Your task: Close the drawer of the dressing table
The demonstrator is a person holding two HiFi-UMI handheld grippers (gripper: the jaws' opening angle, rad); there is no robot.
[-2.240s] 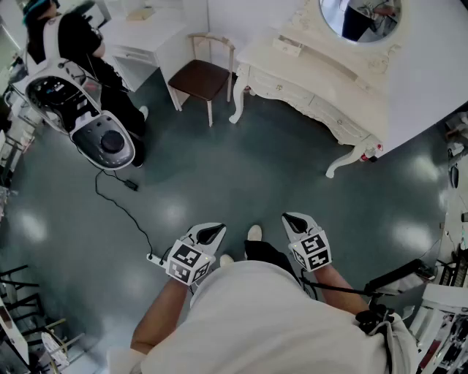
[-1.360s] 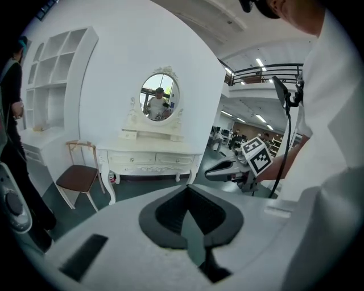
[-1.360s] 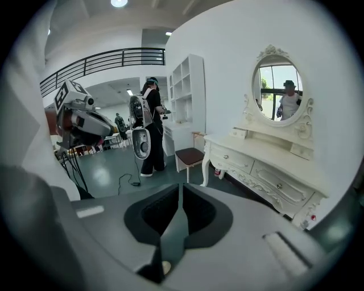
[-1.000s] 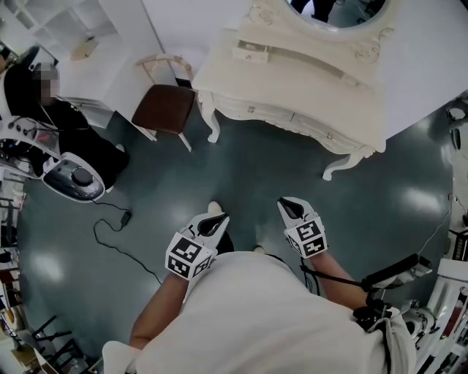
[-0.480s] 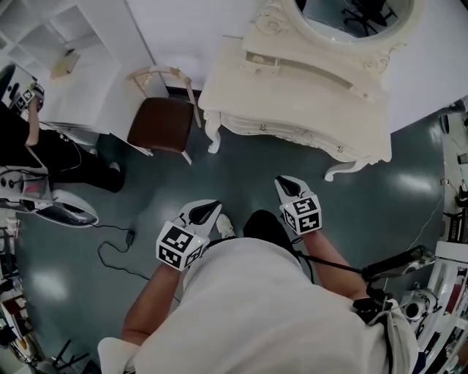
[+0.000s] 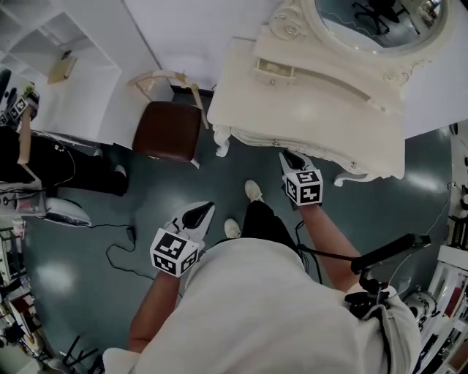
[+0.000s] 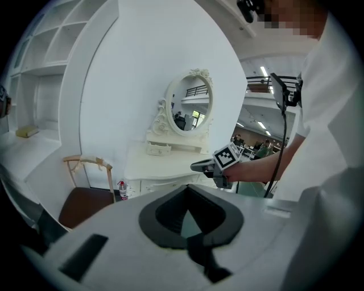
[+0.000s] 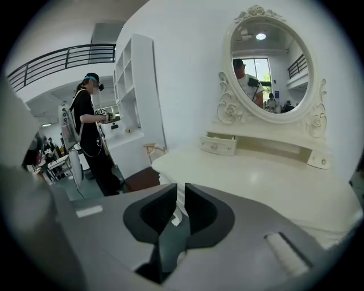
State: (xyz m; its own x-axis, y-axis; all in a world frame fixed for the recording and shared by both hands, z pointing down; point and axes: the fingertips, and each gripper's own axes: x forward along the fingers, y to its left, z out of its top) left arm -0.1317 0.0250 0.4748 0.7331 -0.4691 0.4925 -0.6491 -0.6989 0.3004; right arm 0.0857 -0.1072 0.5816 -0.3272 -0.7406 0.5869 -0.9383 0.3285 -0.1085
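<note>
The cream dressing table (image 6: 314, 124) with its oval mirror (image 6: 380, 18) fills the top right of the head view. A small drawer (image 6: 272, 69) on its top shelf stands pulled out a little; it also shows in the right gripper view as the drawer (image 8: 218, 145) and in the left gripper view as the drawer (image 7: 158, 149). My right gripper (image 6: 292, 157) hovers at the table's front edge, well short of the drawer. Its jaws (image 8: 181, 185) are opening, a narrow gap shows, nothing between them. My left gripper (image 6: 199, 213) hangs over the floor, shut and empty (image 7: 187, 187).
A chair with a brown seat (image 6: 167, 128) stands left of the table, a small bottle (image 7: 121, 189) beside the table leg. White shelving (image 6: 66, 66) lines the left wall. A person in black (image 6: 29, 168) stands far left. A cable (image 6: 121, 252) lies on the floor.
The person has walked up to the dressing table; both grippers came forward with them. The right gripper now reaches the table's front edge and its jaws have parted slightly.
</note>
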